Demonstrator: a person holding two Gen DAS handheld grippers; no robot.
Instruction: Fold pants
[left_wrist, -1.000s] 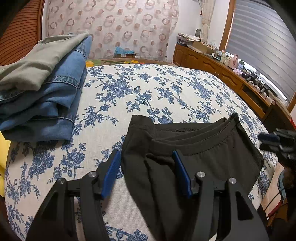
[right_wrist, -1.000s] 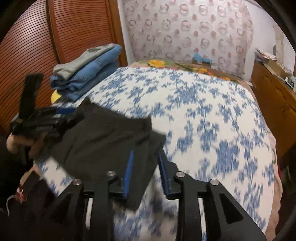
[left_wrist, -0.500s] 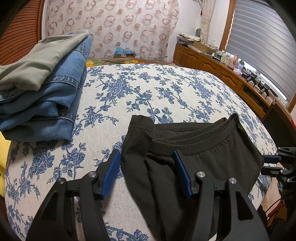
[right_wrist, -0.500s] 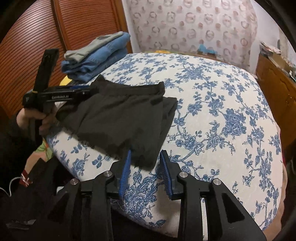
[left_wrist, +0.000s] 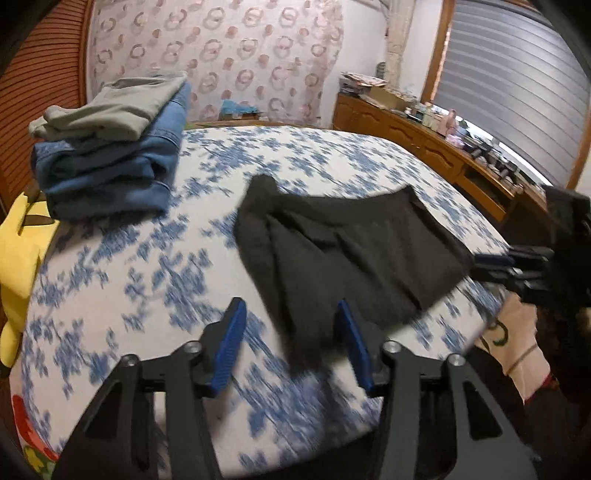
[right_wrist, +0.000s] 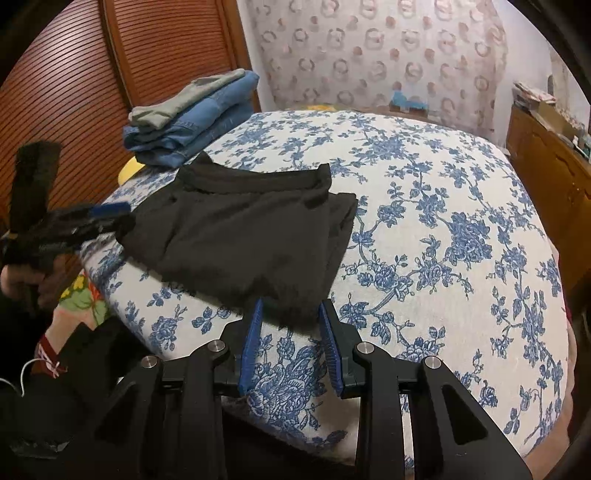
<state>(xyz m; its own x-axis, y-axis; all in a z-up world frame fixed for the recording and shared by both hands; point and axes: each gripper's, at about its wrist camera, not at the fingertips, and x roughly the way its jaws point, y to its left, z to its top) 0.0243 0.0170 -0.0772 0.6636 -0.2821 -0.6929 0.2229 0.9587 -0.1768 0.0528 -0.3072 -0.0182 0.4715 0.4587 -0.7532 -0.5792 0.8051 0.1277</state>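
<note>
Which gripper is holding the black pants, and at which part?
Neither. The folded black fabric pants lie free on the bed; the left gripper, closing, and right gripper only straddle its near edge.

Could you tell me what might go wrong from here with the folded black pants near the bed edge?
1. The black pants lie close to the near edge of the floral bedspread; a nudge could slide them off.
2. The left tool is closing with a pants corner between its pads, so it may snag and undo the fold.
3. The right tool likewise straddles a corner.
</note>
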